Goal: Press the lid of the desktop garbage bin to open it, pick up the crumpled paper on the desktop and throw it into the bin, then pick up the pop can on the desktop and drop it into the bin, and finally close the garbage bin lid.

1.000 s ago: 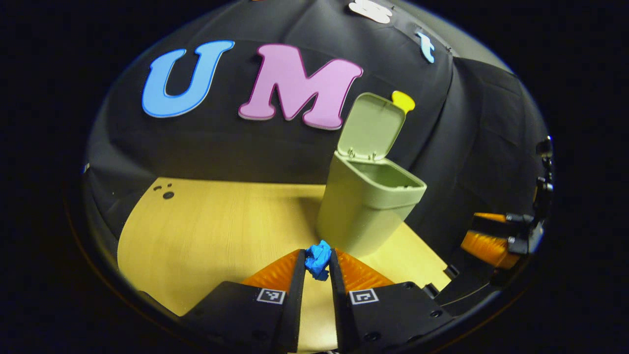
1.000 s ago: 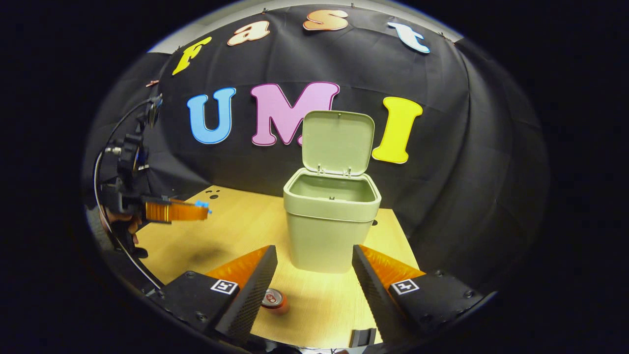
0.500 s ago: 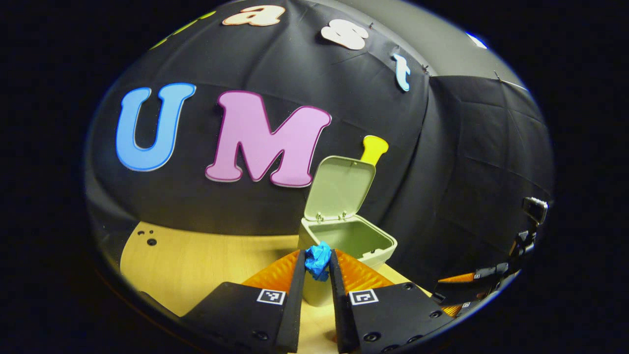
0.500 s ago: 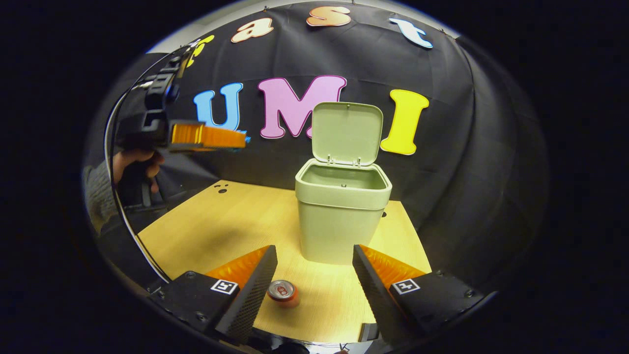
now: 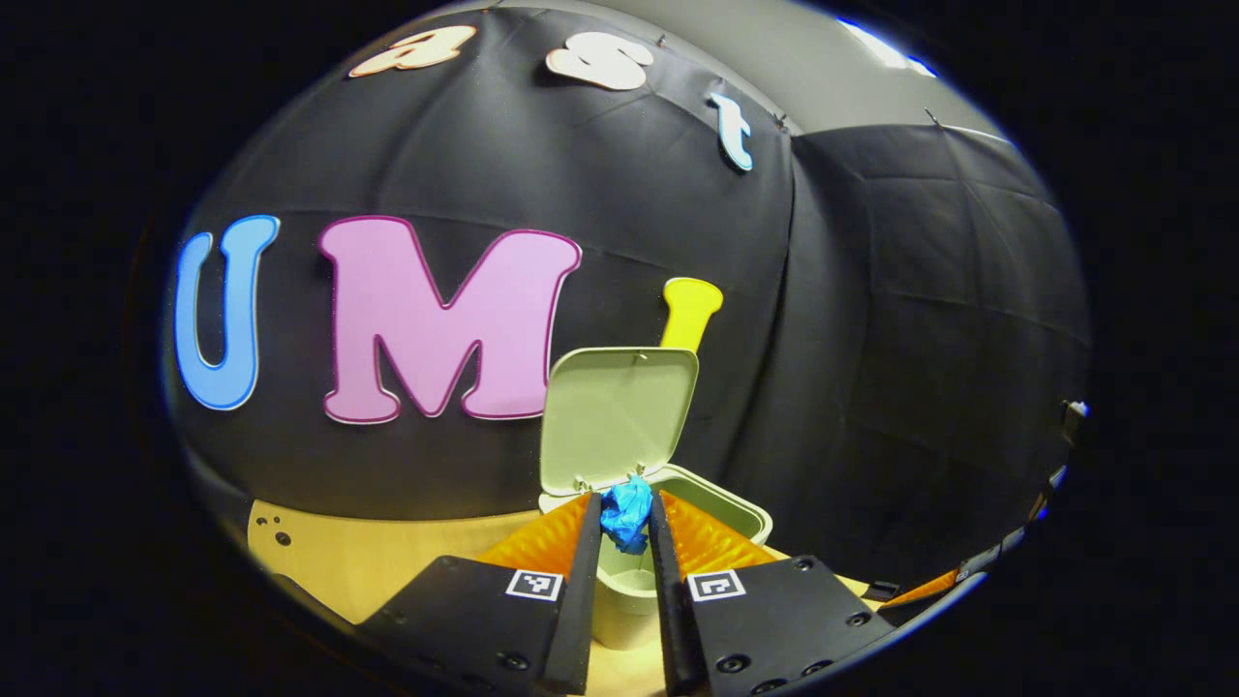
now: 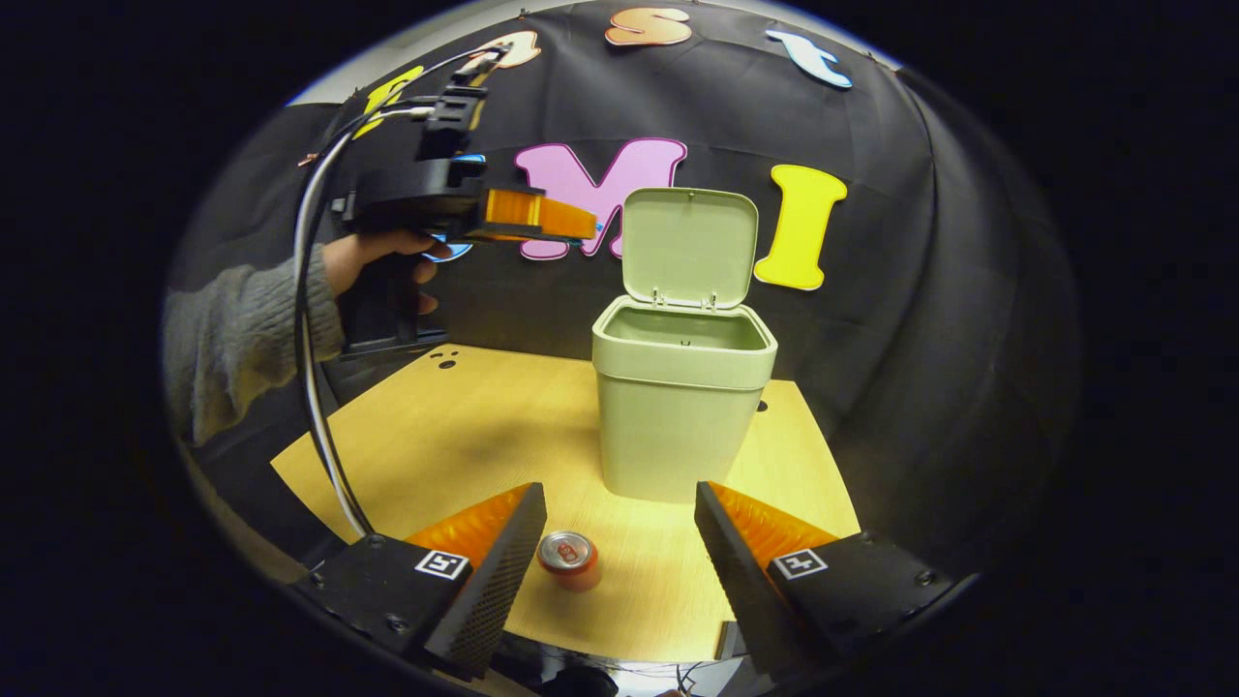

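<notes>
Left gripper (image 5: pixel 624 518) clenched on blue crumpled paper (image 5: pixel 626 513), near pale-green plastic bin (image 6: pixel 682 407), lid up. Centre over opening, then release. Right gripper (image 6: pixel 619 542) spread wide above red pop can (image 6: pixel 569 560).

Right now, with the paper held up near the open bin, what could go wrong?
The left gripper holds the crumpled paper high and to one side of the bin; released early, it could land on the table. Moving across, it could knock the upright lid shut. The pop can stands near the table's front edge.
</notes>
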